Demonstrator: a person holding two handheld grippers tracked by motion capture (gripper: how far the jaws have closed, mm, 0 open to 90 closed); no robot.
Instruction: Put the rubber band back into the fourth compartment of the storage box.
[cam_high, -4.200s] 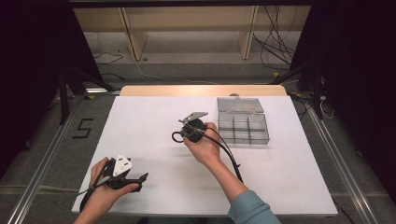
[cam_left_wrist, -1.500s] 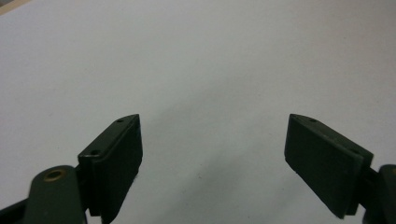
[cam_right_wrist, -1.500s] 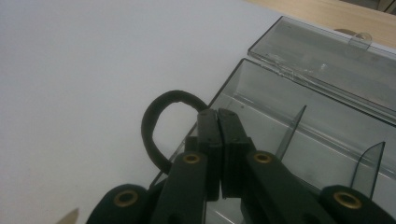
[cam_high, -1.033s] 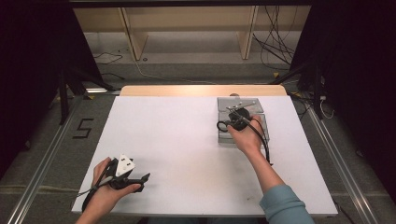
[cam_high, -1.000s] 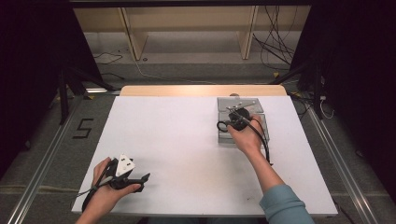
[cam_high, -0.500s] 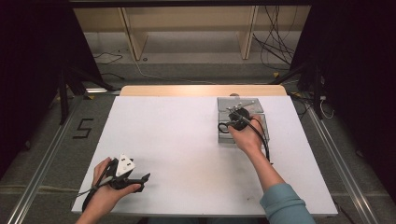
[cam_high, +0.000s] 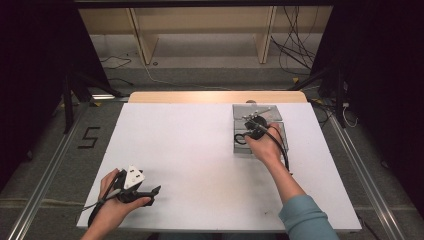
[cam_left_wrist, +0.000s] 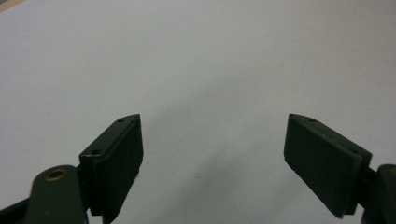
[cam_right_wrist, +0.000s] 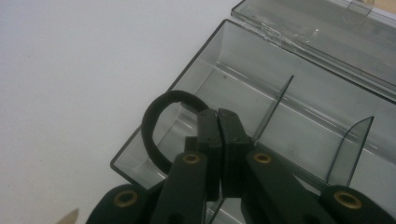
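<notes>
My right gripper (cam_right_wrist: 217, 114) is shut on a black hair tie (cam_right_wrist: 159, 114), a round loop that hangs off its left side over the near left corner of a clear plastic compartment box (cam_right_wrist: 299, 100). In the high view that gripper (cam_high: 254, 124) hovers over the box (cam_high: 277, 131) at the table's right, the hair tie (cam_high: 240, 138) dangling at the box's left wall. The box lid (cam_right_wrist: 327, 28) lies folded back. My left gripper (cam_left_wrist: 212, 140) stands open above bare white table, nothing between its jaws. From above, it (cam_high: 152, 190) rests near the front left edge.
The white tabletop (cam_high: 190, 150) spreads between the two hands. Thin clear dividers (cam_right_wrist: 275, 105) split the box into compartments. A wooden strip (cam_high: 215, 96) runs along the table's far edge, with shelving and cables on the floor beyond.
Since the oldest frame my right hand carried the hair tie from the table's middle to over the box. Over the last second nothing has visibly moved.
</notes>
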